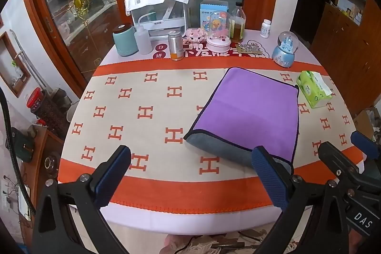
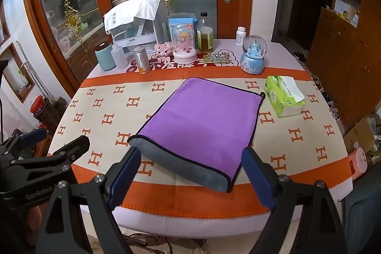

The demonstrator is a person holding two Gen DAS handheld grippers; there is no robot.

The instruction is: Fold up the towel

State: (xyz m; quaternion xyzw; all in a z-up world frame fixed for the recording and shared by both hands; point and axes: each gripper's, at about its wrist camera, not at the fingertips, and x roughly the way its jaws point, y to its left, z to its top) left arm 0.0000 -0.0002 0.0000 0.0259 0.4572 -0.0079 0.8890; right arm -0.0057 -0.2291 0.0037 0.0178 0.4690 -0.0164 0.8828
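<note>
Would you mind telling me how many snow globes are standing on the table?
2: a pink-based globe at the back centre beside the oil bottle, and a blue castle globe at back right, beyond the tissue pack. Clutter might hide others.

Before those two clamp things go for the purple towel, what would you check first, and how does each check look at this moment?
1. Left hand-held gripper open and holding nothing: ok.
2. Right hand-held gripper open and holding nothing: ok.
3. Towel lies flat, purple side up, with its grey underside rolled over at the near edge: ok, though it looks folded once already.
4. Near towel edge lies in front of the right hand-held gripper, between its fingers: ok.
5. Tissue pack sits apart from the towel's far right corner: ok, but close.
6. Snow globe and bottles at the back stand beyond the towel: ok.
</note>
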